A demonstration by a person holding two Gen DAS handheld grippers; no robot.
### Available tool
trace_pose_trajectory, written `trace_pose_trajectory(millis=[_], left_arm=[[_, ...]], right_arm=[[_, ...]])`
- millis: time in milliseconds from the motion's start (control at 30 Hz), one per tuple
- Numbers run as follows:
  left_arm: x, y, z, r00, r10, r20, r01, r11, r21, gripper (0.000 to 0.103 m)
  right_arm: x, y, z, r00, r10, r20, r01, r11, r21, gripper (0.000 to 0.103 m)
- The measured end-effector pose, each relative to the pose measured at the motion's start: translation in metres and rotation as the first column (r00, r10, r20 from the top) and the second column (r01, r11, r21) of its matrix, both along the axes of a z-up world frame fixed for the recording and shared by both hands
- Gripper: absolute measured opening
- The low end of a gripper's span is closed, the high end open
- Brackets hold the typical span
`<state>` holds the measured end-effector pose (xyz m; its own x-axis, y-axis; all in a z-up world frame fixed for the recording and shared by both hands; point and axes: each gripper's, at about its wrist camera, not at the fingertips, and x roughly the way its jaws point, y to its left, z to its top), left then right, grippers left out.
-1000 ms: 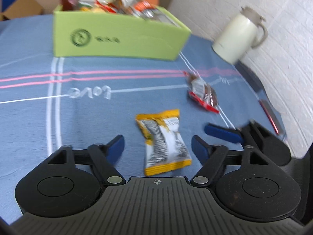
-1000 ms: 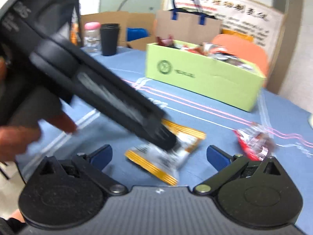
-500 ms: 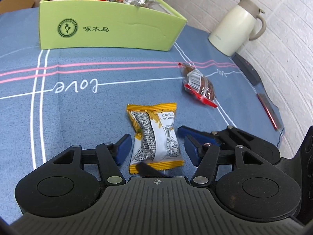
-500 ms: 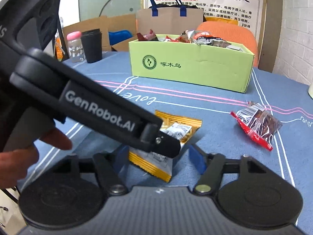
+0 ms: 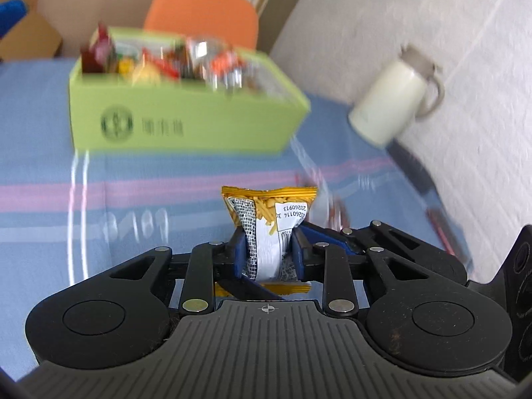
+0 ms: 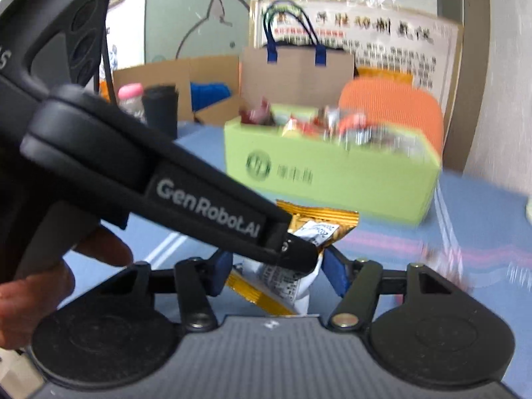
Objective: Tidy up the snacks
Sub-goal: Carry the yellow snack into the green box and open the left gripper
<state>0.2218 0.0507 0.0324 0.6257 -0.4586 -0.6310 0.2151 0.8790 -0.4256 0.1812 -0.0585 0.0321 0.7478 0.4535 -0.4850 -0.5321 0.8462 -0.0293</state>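
A yellow-and-white snack packet (image 5: 266, 219) hangs above the blue tablecloth (image 5: 149, 199), with my left gripper (image 5: 267, 252) shut on its middle. In the right wrist view the left gripper (image 6: 296, 256) reaches in from the left onto the same packet (image 6: 319, 222). My right gripper (image 6: 277, 272) has the packet's lower part between its jaws, which are closing; no firm press shows. One of its blue fingers (image 5: 324, 237) lies beside the left gripper. A red snack packet (image 5: 335, 206) lies blurred on the cloth behind. The green box (image 5: 199, 126) of snacks stands farther back.
A white thermos jug (image 5: 389, 99) stands at the right by the wall. An orange chair (image 5: 202, 13) is behind the box. A pink-capped bottle (image 6: 131, 99), a black cup (image 6: 161, 106) and a paper bag (image 6: 296, 69) are at the far side. A hand (image 6: 40, 282) holds the left gripper.
The left jaws have shut on the yellow packet and raised it off the cloth. The right jaws have narrowed around it. Both grippers rose and now face the green box more.
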Motion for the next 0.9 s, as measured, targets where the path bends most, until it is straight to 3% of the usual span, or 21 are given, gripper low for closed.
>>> trace_pose_trajectory(millis=[200,267,400,567,600,667,767,900], left_arm=[[0.069,0.017,0.052,0.991,0.069,0.117,-0.076,0.995,0.057,0.004],[0.096,0.028,0.062,0.988,0.097,0.122,-0.104,0.993,0.057,0.004],[0.147,0.051,0.064,0.985,0.148,0.093,-0.154,0.987,0.054,0.004],[0.191,0.069,0.046,0.980,0.196,0.044,-0.198,0.979,0.057,0.008],[0.191,0.073,0.041,0.977,0.207,0.052,-0.209,0.976,0.051,0.013],[0.181,0.081,0.042,0.970,0.225,0.088,-0.228,0.973,0.030,0.036],[0.148,0.088,0.050,0.959,0.237,0.153,-0.237,0.971,-0.017,0.041],[0.104,0.084,0.050,0.969,0.172,0.180,-0.163,0.985,-0.063,0.045]], right_arm=[[0.084,0.022,0.044,0.996,0.049,0.069,-0.050,0.998,0.023,0.067],[0.113,0.032,0.054,0.995,0.075,0.071,-0.077,0.997,0.018,0.067],[0.167,0.053,0.056,0.991,0.125,0.042,-0.126,0.992,0.021,0.067],[0.216,0.069,0.041,0.988,0.156,-0.014,-0.155,0.987,0.028,0.071],[0.216,0.067,0.042,0.988,0.152,-0.004,-0.151,0.988,0.029,0.072],[0.203,0.050,0.047,0.991,0.125,0.050,-0.128,0.991,0.045,0.075],[0.167,0.005,0.059,0.991,0.066,0.118,-0.081,0.989,0.126,0.092],[0.105,-0.054,0.053,0.994,-0.041,0.105,0.024,0.988,0.152,0.092]])
